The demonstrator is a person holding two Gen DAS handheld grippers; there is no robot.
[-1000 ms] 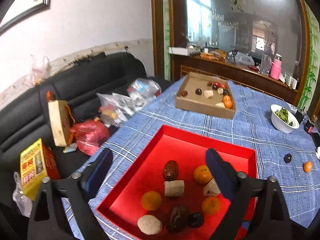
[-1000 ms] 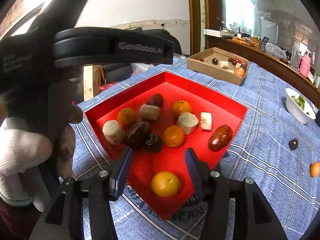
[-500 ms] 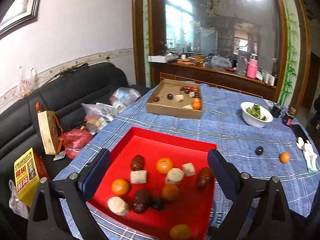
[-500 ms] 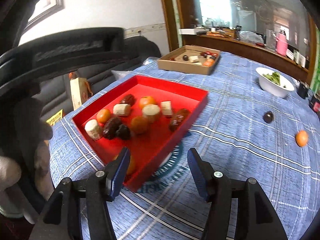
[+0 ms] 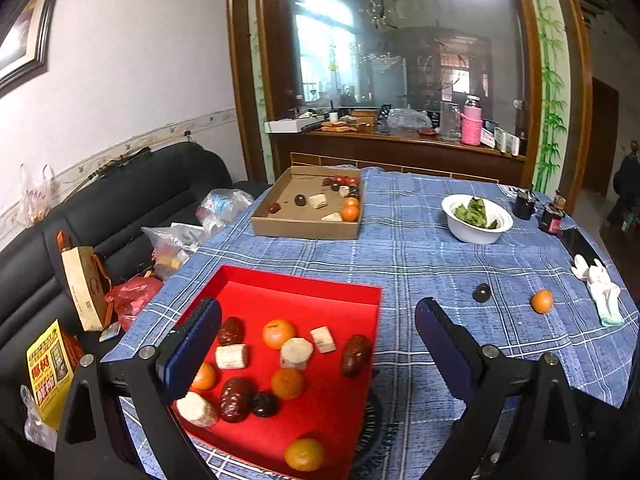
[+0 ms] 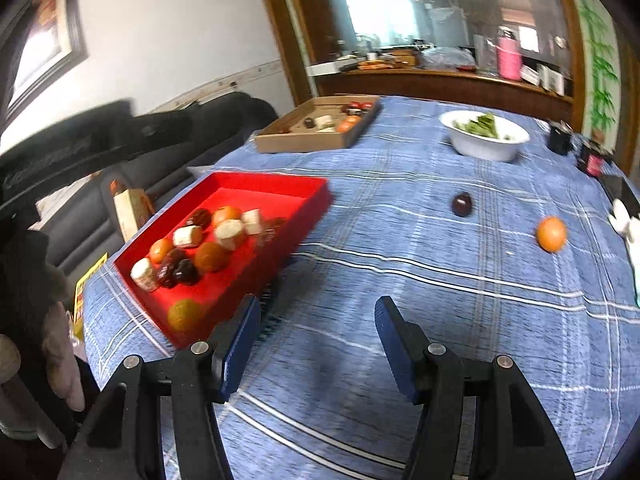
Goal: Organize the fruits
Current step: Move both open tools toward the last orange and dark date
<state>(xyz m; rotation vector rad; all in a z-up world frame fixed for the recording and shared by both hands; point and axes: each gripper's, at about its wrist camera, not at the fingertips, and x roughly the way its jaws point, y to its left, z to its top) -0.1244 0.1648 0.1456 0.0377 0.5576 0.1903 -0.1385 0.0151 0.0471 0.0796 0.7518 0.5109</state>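
Note:
A red tray (image 5: 296, 286) (image 6: 256, 182) on the blue checked tablecloth holds several oranges, dates and pale cut pieces. My left gripper (image 5: 318, 344) hangs open above the tray's right part with nothing between its fingers. My right gripper (image 6: 316, 334) is open over bare cloth, just right of the tray's near corner. Loose on the cloth lie a dark fruit (image 5: 481, 292) (image 6: 461, 204) and an orange (image 5: 542, 301) (image 6: 551, 234). A cardboard box (image 5: 306, 227) (image 6: 304, 142) at the back holds more fruit.
A white bowl (image 5: 476, 232) (image 6: 482, 146) of greens stands at the back right, with dark jars (image 5: 551, 220) beyond it. White gloves (image 5: 600, 288) lie at the right edge. A black sofa (image 5: 120, 208) with bags borders the table's left side. A gloved hand (image 6: 16, 360) holds the left gripper.
Both views have swung to the right: the red tray has slid left in each. The right gripper has left the tray and now hangs over bare cloth; its view is blurred.

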